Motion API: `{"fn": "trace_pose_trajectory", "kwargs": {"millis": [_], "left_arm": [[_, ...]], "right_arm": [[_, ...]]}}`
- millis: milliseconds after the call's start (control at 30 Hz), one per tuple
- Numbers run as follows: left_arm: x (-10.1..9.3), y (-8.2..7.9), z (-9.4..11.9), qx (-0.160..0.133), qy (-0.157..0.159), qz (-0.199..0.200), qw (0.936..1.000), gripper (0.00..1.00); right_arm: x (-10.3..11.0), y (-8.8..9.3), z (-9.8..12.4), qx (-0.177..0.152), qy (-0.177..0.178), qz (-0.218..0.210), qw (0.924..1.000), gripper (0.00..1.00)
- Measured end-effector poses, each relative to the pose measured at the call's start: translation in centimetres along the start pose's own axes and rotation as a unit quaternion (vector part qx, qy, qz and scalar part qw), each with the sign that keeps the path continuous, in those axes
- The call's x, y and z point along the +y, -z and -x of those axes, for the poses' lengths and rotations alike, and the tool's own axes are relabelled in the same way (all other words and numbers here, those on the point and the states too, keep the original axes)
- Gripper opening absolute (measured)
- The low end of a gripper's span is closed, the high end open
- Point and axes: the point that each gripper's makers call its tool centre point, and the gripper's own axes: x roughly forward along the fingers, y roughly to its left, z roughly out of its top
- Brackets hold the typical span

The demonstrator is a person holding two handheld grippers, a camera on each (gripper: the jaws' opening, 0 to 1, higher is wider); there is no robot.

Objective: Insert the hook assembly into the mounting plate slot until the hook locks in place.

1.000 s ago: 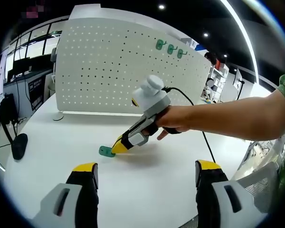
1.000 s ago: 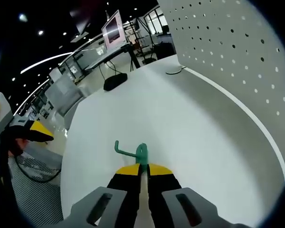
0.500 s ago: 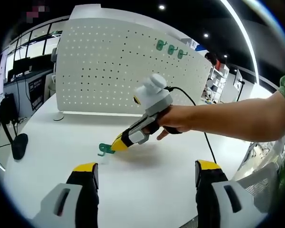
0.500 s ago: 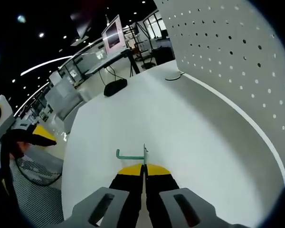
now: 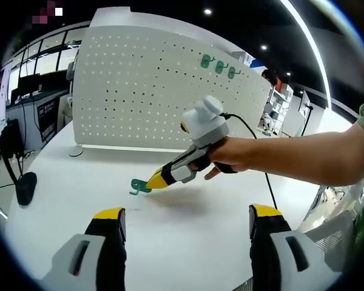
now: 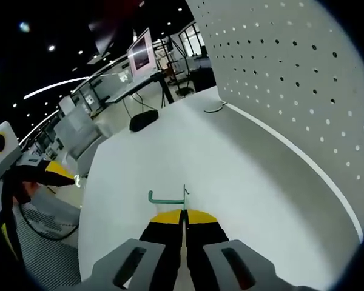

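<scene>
Since the hook (image 5: 138, 186) left the table (image 5: 188, 242) a second ago, it has risen further and now hangs clear of the white surface, its shadow beneath it. Item: right gripper (image 5: 155, 180), jaws clamped on the green hook's flat base; curved end (image 6: 164, 198) points left in the right gripper view. Item: left gripper (image 5: 183, 218), jaws spread wide, nothing between them, idle low over the table. Item: pegboard (image 5: 145, 85), upright at the table's far edge, three matching hooks (image 5: 218, 62) already hung near its top. Status: pickup done; carry to the board and seating in a slot remain.
</scene>
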Motion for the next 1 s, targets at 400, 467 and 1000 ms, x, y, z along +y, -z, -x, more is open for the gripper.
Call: {"fn": "trace_pose_trajectory", "kwargs": {"millis": [400,467,1000], "left_arm": [[0.9,-2.3,0.6,-0.025,-0.008,0.005,0.9996,0.85],[0.9,-2.7,0.6,-0.029,-0.008,0.006,0.9995,0.85],[0.1,-7.4,1.1,-0.073,0.004,-0.006,0.9973,0.82]], "right_arm": [[-0.2,-1.9,3.0,-0.062,0.018,-0.023,0.9976,0.0],[-0.1,-2.1,3.6,-0.072,0.021,-0.025,0.9969,0.0],[0.8,-5.5,8.5,-0.167,0.052,-0.041,0.9838,0.0]]}}
